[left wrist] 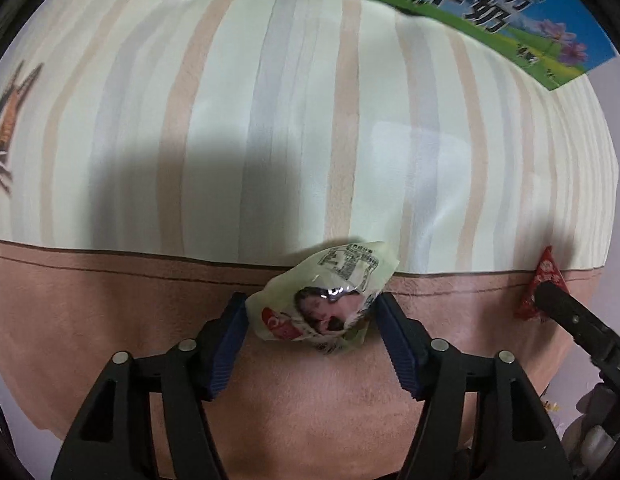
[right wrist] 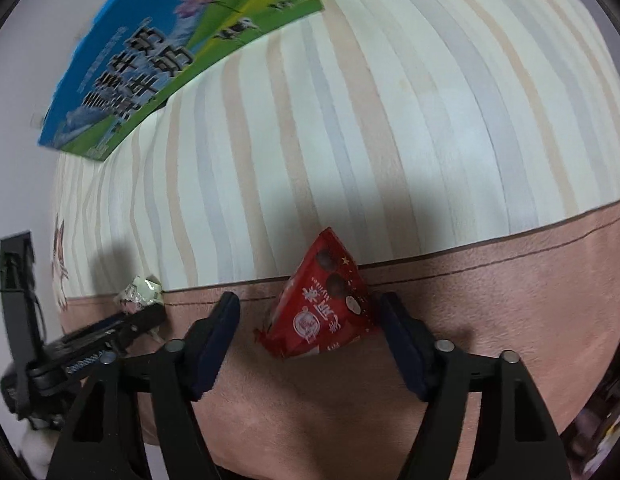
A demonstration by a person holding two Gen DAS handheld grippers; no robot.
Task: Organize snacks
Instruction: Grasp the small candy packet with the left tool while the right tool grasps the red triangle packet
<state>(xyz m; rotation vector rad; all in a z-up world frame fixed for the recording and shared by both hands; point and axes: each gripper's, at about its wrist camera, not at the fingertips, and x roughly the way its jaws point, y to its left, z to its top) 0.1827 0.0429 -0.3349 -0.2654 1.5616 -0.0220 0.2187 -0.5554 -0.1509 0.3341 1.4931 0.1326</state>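
Both grippers, left gripper (left wrist: 310, 316) and right gripper (right wrist: 310, 320): black plastic arms, silver rivets, ribbed dark-blue pads (left wrist: 230, 340).

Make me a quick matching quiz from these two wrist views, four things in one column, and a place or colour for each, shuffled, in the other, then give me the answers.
Things:
1. pale green snack packet
2. red snack packet
3. milk carton box
4. striped cloth

Descriptions:
A. between the right gripper's jaws
B. blue and green, with cows and purple flowers, at the far edge
C. between the left gripper's jaws
D. cream with peach and grey stripes and a pink border

Pairs: 1-C, 2-A, 3-B, 4-D
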